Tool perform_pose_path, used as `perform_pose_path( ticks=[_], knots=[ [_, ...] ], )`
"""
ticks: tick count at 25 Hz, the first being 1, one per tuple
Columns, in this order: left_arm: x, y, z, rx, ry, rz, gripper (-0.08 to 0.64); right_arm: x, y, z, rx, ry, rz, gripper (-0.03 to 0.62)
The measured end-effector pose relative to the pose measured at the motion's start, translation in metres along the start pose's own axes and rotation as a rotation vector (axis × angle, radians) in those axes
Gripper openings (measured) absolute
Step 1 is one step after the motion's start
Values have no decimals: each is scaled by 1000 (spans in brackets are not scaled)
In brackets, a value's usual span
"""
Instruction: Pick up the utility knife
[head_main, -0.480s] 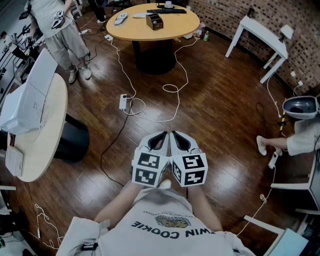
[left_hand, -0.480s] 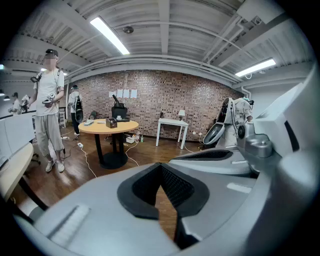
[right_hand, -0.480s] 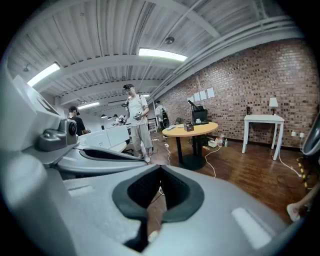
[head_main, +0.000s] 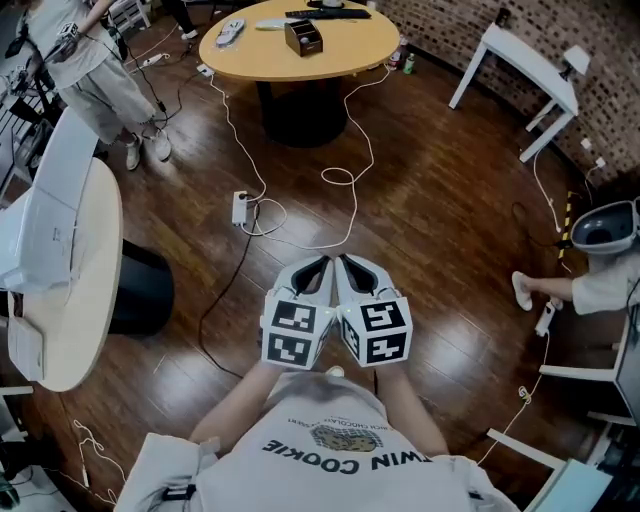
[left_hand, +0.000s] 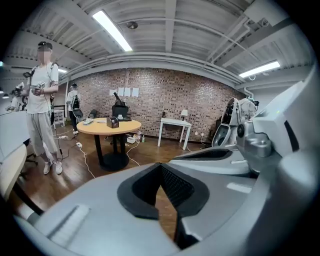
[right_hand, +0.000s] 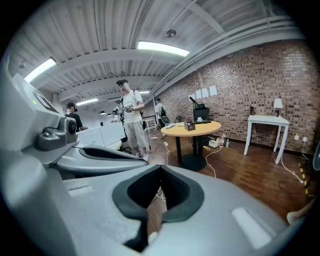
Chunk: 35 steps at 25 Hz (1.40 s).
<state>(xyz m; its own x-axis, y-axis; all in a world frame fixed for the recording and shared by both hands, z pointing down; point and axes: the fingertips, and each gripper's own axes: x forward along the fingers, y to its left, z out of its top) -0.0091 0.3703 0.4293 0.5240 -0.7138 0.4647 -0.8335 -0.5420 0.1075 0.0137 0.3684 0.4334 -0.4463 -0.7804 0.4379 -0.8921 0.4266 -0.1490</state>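
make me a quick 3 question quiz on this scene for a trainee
1. True or false: the left gripper has its jaws wide open.
2. Where does the small brown box stand? A) on the round wooden table B) on a white rectangular table C) on a chair
3. Name the white block that the white cable leads to.

Key: 1 false, the jaws are shut with nothing between them. 2 A. 3 the power strip.
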Motion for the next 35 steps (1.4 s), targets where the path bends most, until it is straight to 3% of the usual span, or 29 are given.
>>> perform_pose_path(
  ticks=[17,35],
  knots=[
    [65,161,65,8,-14,-52,3,156,13,89,-31,3,-41,-5],
    [126,200,85,7,8,-89,3,223,-23,109,9,8,-59,-5]
  ],
)
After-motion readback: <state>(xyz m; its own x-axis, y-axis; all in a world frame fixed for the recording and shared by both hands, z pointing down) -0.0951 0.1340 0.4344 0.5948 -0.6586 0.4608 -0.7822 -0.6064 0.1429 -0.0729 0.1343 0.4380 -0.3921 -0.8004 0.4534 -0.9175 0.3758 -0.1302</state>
